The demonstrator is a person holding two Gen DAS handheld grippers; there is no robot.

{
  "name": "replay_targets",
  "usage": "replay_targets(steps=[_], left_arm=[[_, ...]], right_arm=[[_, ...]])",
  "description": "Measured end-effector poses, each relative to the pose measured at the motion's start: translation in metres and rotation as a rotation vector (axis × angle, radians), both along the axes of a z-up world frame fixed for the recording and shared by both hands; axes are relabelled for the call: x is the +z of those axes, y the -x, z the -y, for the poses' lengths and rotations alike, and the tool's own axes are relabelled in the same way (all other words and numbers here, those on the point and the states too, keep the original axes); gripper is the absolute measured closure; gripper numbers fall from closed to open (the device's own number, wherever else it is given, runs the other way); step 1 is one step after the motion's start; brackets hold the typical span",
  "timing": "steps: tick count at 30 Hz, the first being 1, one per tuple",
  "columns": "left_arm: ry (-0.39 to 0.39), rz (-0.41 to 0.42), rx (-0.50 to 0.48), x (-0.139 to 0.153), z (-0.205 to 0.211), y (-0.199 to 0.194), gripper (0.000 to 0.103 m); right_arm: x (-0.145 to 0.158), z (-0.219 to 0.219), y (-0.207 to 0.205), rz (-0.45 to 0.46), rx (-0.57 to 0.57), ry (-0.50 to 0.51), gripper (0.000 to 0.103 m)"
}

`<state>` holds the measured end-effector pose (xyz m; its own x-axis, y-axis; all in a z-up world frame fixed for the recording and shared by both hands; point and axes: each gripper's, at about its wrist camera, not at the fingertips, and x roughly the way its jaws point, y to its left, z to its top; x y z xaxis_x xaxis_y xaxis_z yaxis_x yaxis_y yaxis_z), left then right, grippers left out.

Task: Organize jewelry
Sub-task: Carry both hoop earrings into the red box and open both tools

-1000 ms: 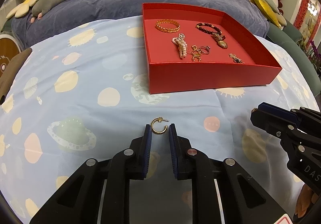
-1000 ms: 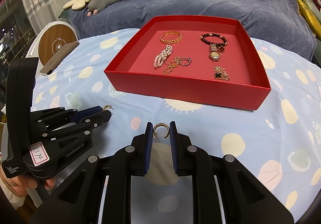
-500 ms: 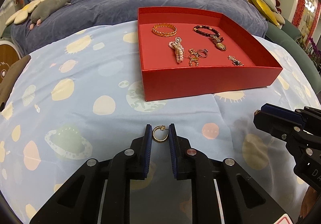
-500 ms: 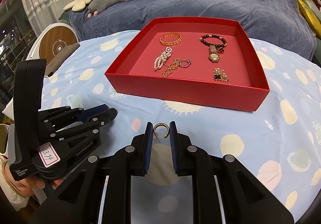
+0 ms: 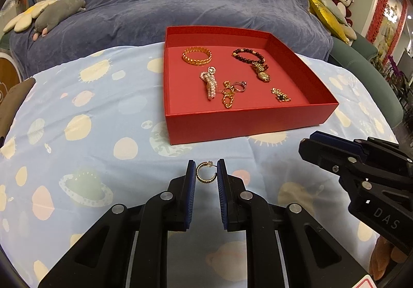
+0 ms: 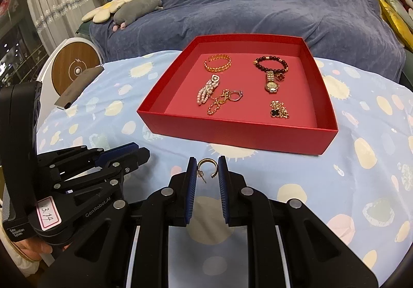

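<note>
A red tray [image 5: 247,125] [image 6: 232,133] stands on the blue patterned cloth and holds several jewelry pieces: a gold bangle [image 5: 197,56], a dark bead bracelet [image 5: 247,55], a pearl piece [image 5: 209,84]. My left gripper [image 5: 205,171] is shut on a gold hoop earring [image 5: 205,173] in front of the tray. My right gripper [image 6: 207,169] is shut on a second gold hoop earring [image 6: 207,168], also in front of the tray. Each gripper shows in the other's view, the right one [image 5: 361,164] and the left one [image 6: 103,166].
The table wears a blue cloth with planet prints [image 5: 85,112]. Behind it is a sofa under a dark blue blanket [image 5: 180,4] with plush toys [image 5: 59,11]. A round wooden-faced device [image 6: 74,68] stands at the left.
My left gripper has closed in on the earring that lay on the cloth and lifted it towards the tray. My right gripper still holds its earring, nearly still.
</note>
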<state>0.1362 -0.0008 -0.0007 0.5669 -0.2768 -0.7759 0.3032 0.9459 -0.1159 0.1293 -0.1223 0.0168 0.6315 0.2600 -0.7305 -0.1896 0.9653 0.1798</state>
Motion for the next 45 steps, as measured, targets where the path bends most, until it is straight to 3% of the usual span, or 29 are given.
replay_targets(steps=[9, 17, 29, 37, 45], left_arm=[[0.063, 0.053, 0.001, 0.037, 0.015, -0.010, 0.089], [0.078, 0.102, 0.027, 0.060, 0.026, -0.053, 0.089], [0.051, 0.065, 0.068, 0.049, 0.052, -0.137, 0.089], [0.027, 0.023, 0.090, 0.028, 0.048, -0.161, 0.086], [0.041, 0.034, 0.116, 0.034, 0.038, -0.160, 0.066]], right_arm=[[0.030, 0.018, -0.009, 0.066, -0.051, -0.026, 0.087], [0.046, 0.049, -0.054, 0.076, -0.111, -0.051, 0.087], [0.024, 0.047, -0.133, 0.016, -0.120, -0.094, 0.087], [0.010, 0.037, -0.150, 0.007, -0.116, -0.081, 0.086], [0.016, 0.043, -0.146, 0.024, -0.138, -0.097, 0.084]])
